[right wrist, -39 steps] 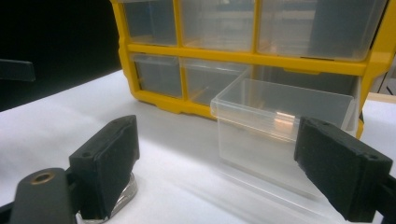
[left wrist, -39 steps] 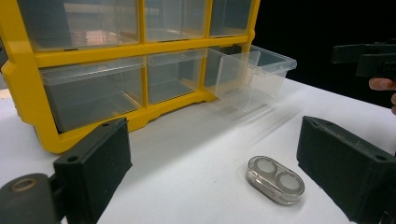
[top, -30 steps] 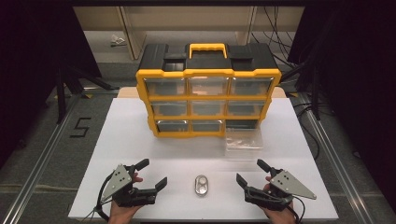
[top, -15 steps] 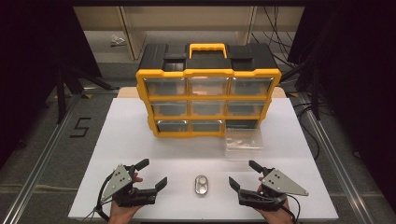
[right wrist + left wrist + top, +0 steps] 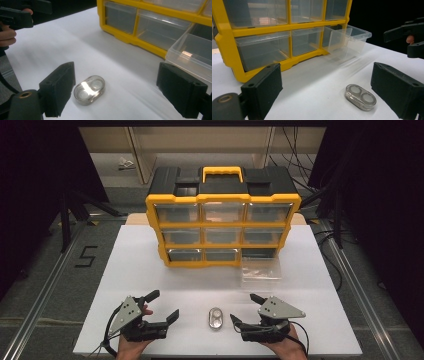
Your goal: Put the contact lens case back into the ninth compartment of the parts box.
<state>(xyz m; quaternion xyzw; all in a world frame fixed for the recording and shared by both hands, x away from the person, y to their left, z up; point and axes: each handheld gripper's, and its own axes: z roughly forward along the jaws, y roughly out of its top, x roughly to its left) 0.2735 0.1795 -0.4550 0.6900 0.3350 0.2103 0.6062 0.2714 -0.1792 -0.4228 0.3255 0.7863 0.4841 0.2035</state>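
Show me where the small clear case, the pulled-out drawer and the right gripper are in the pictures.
small clear case (image 5: 216, 318): high view, middle of its top face.
pulled-out drawer (image 5: 261, 270): high view, its clear floor in front of the organizer.
right gripper (image 5: 246, 308): high view, midway between its open fingertips.

Both hands come in low at the near edge of the table (image 5: 150, 270). The left gripper (image 5: 161, 307) sits toward the table's left front corner, jaws spread wide and pointing up-right across the table. The right gripper (image 5: 246, 309) sits toward the right front, jaws also wide apart, angled inward to the table's middle. Fingers (image 5: 145, 310) wrap the left handle.
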